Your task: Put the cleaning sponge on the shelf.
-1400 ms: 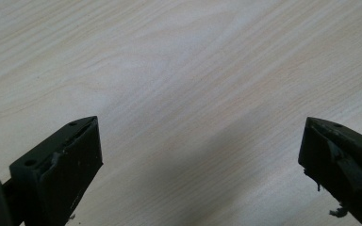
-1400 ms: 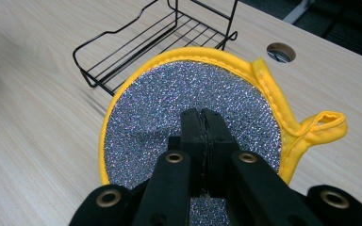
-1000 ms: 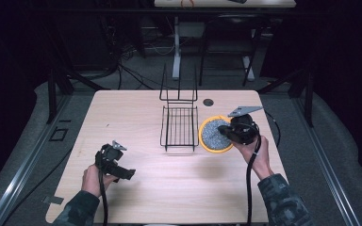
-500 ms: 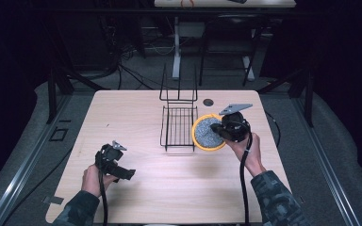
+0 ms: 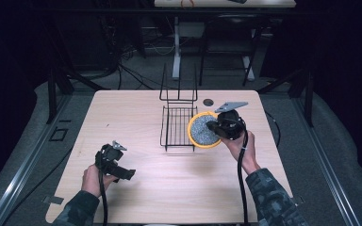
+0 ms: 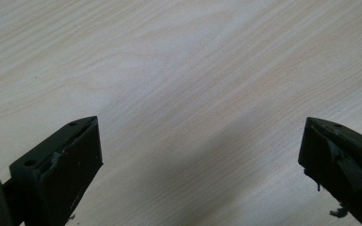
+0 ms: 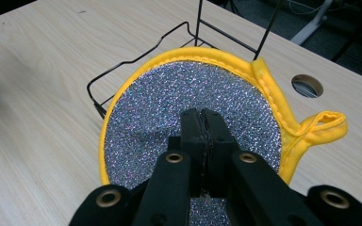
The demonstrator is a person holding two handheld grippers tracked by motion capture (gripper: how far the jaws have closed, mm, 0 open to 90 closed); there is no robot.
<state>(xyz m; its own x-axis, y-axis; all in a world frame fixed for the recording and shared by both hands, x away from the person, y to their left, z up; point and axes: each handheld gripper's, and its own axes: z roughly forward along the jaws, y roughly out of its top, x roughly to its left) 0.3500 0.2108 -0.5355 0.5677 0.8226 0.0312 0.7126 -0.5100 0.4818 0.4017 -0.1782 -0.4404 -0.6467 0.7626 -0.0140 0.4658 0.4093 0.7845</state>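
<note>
We see a pale wooden table [image 5: 136,117] on a dark floor strewn with cables. Near its far middle stands a black wire rack with a tall wire back [image 5: 178,123], and a small round cable hole [image 5: 208,102] lies in the tabletop just behind it, toward our right.

A round pot holder with a silver glittery face and a yellow fabric rim [image 5: 202,130] sits at the right edge of the rack, its left rim over the rack's wire side. In the right gripper view its yellow hanging loop [image 7: 323,123] juts out toward the cable hole.

Our right gripper [image 5: 215,126] has its fingers clenched together on the pot holder, gripping it near the middle of the glittery face.

Our left gripper [image 5: 122,173] rests well apart at the near left, fingers [image 6: 59,165] spread wide over bare wood, grasping nothing.
</note>
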